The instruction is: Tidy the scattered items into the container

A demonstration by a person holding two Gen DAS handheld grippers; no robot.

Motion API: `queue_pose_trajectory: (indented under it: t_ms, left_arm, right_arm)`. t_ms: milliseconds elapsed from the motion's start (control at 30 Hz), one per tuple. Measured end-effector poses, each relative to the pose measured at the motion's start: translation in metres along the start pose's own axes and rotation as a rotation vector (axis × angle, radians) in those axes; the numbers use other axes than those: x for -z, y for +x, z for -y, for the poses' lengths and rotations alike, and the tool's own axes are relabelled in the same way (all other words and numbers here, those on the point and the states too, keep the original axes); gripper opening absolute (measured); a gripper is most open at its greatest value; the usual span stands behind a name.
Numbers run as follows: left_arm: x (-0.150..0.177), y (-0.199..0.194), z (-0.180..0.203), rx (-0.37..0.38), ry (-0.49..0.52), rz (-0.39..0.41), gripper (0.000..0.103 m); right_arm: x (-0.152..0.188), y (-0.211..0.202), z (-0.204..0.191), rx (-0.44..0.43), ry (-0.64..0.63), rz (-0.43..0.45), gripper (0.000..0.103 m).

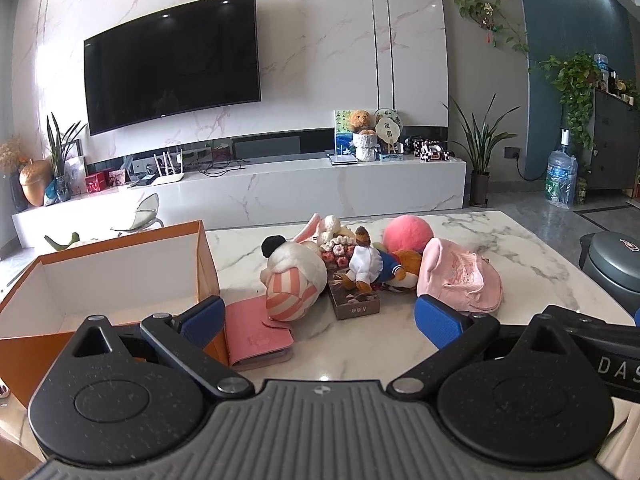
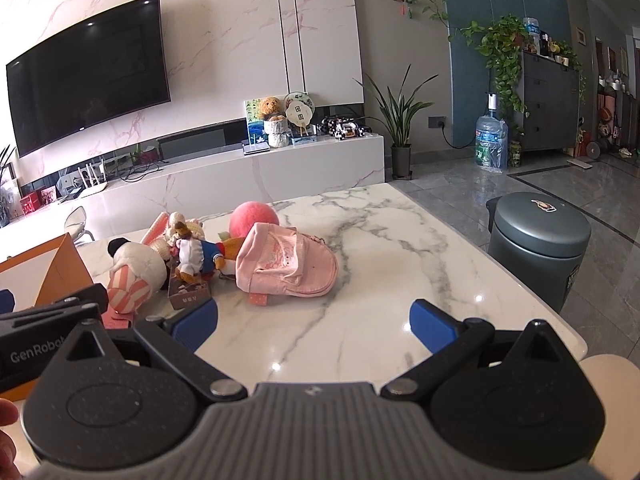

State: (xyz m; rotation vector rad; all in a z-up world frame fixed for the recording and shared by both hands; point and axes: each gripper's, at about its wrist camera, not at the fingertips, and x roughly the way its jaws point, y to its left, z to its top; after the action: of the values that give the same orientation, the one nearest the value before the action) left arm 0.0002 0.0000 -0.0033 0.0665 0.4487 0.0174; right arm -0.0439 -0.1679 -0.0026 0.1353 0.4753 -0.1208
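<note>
A: Right, nearest you first: your left gripper (image 1: 320, 316) has its jaws spread wide with nothing between the blue pads, and it tips down toward the pile. The right gripper (image 2: 314, 320) is just as wide and empty, over bare marble table (image 2: 400, 248).

B: So neither has committed to anything?

A: None that I can see. You're probably hanging back with both spread so either can drop onto a soft toy without snagging.

B: What's closest to the left one?

A: The pink wallet (image 1: 258, 334), flat, touching the wall of the orange box (image 1: 208, 264). That box is your container; it stands open-topped on the left and its white inside looks bare, so I'd judge the tidying hasn't started.

B: And beyond?

A: The striped plush (image 1: 294, 280) leaning over the wallet's far end, then a small brown box (image 1: 354, 300) with the sailor doll (image 1: 366, 266) on it. To the right lies the pink cap (image 2: 286, 266), crown up. Farthest back sit the pink ball (image 1: 408, 234) and a cream crochet toy (image 1: 332, 230).

B: First pick?

A: The wallet, I'd guess, as it lies beside the box.
</note>
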Motion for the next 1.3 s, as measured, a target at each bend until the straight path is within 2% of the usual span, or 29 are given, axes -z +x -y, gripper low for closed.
queue_pose_trajectory:
  t_ms: [1300]
  left_arm:
    - [0.0008, -0.0008, -0.0063, -0.018, -0.018, -0.024, 0.103]
  right_arm:
    - [0.0014, -0.0032, -0.0061, 0.002, -0.022, 0.002, 0.103]
